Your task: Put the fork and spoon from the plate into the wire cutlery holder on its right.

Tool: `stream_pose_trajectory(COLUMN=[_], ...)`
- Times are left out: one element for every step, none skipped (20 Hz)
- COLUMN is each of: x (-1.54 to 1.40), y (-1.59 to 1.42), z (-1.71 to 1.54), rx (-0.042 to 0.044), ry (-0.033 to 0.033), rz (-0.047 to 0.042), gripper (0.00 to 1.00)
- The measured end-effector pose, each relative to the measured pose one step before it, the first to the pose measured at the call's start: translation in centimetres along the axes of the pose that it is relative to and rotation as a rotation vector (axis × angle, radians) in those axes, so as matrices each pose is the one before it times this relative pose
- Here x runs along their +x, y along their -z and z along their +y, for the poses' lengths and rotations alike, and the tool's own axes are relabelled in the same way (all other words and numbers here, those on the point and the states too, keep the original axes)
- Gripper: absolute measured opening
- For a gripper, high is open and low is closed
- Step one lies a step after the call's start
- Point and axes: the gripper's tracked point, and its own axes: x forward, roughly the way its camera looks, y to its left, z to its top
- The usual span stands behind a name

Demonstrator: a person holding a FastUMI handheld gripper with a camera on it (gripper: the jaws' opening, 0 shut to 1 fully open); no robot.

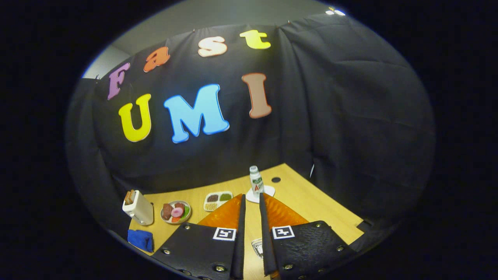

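My gripper (251, 195) is held high above a wooden table (311, 206), looking along it toward the booth wall. The fingers (239, 217) stand a narrow gap apart, open, with nothing pressed between them. Low in that gap, near the fingers' base, lies a small clear or silvery thing (257, 248); I cannot tell what it is. Left of the fingers a round plate (176, 212) holds pieces of toy food.
Just beyond the fingertips a small bottle (256, 182) stands on a white coaster (268, 191). A compartment tray (218, 200) lies left of it. A white toaster (137, 209) and a blue cloth (141, 240) sit at the table's left edge. A dark hole (276, 179) marks the tabletop.
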Motion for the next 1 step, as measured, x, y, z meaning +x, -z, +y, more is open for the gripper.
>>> stream_pose_trajectory(x=[-0.565], y=[-1.236], z=[0.04], rx=[-0.00389], ry=[0.00847], rz=[-0.05143], gripper=[0.2])
